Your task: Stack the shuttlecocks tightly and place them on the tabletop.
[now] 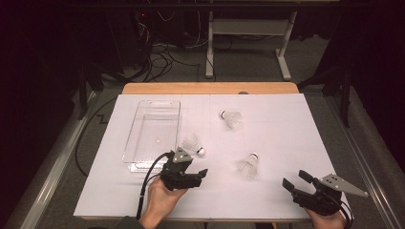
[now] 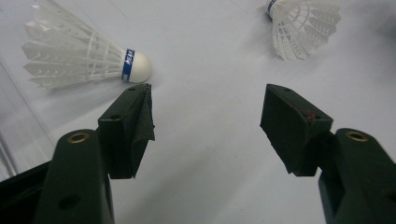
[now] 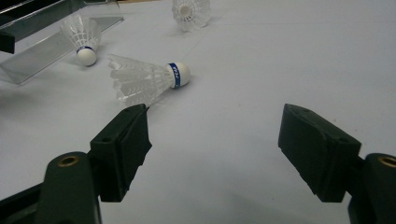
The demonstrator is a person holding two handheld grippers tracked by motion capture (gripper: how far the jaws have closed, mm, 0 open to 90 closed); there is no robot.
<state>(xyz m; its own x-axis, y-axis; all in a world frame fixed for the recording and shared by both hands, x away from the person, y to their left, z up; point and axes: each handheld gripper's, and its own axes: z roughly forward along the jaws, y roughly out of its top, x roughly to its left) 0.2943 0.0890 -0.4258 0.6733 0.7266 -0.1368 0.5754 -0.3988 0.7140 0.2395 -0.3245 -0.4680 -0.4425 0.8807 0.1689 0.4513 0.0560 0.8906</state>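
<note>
Three white feathered shuttlecocks with blue-banded cork heads lay loose on the white table sheet [image 1: 286,143], none of them yet in the clear plastic tray [image 1: 143,119] at the left. The left gripper [image 1: 193,174] hovered just short of the nearest shuttlecock [image 1: 193,144], jaws spread wide with nothing between them; in its own view that shuttlecock [image 2: 84,60] lay ahead and off to one side, its cork tip close to one jaw. The risk, as I judged it, was a glancing touch: a shuttlecock rolls easily (it weighs next to nothing), and a squeeze on the skirt could crush the feathers. The right gripper [image 1: 298,180] rested near the table's front edge, also gaping and empty, with the second shuttlecock [image 3: 147,77] ahead of it. The tray's near end sat partly behind the left gripper, and the room beyond was too dark to read.
</note>
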